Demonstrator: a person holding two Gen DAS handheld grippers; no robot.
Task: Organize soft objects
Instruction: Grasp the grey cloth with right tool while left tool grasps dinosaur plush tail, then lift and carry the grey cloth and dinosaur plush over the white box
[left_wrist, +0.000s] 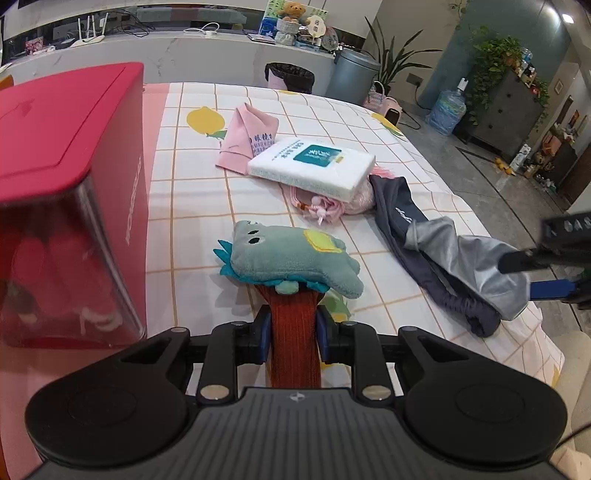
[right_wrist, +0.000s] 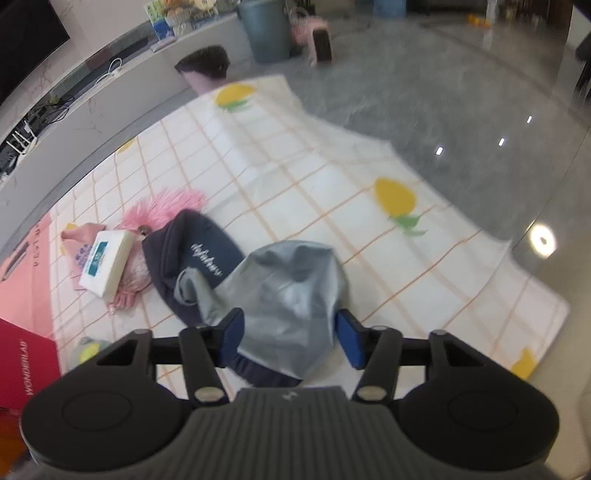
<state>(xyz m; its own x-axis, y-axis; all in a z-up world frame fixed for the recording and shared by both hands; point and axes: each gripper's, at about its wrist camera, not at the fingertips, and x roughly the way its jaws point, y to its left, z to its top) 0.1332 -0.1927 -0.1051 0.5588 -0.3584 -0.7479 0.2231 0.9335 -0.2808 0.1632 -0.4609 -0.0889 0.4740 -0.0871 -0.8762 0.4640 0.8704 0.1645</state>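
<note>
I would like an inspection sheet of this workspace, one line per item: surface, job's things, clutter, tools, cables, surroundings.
Surface: checked tablecloth with lemon prints.
Job's things: green plush toy lying on a rust knitted piece; grey and navy cap; pink cloth; pink fluffy item.
Clutter: white tissue pack resting on the pink items; red box at the left.
Tools: left tool closed on the knitted piece; right tool open, fingers either side of the cap.
Cables: white cable on the far counter.
Surroundings: bins, plants, water bottle, grey floor.
</note>
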